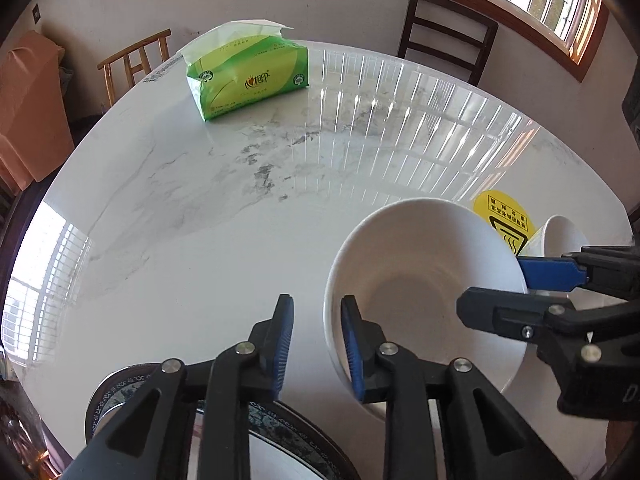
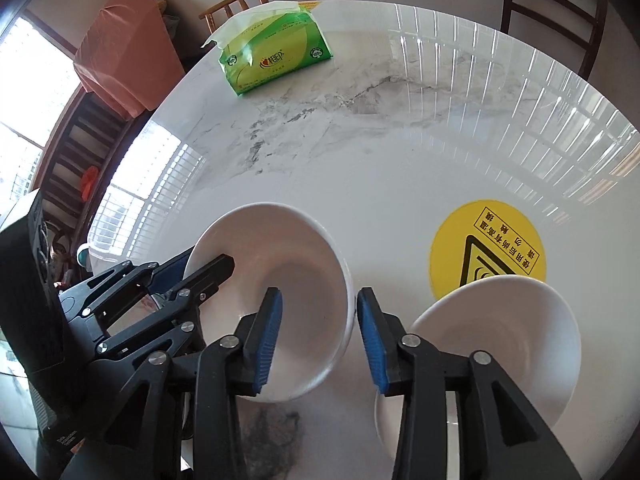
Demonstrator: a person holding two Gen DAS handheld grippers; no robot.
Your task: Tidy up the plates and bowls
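Both jaws stand parted: your left gripper straddles the near-left rim of the large white ceramic bowl, your right gripper straddles its opposite rim, pads clear of it. Bowl sits on the white marble table, smaller white bowl just beside it, dark patterned-rim plate near the edge.

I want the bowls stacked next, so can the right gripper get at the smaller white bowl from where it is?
Probably yes. The right gripper is open, and the smaller bowl sits uncovered just beside its outer finger, clear of the big bowl.
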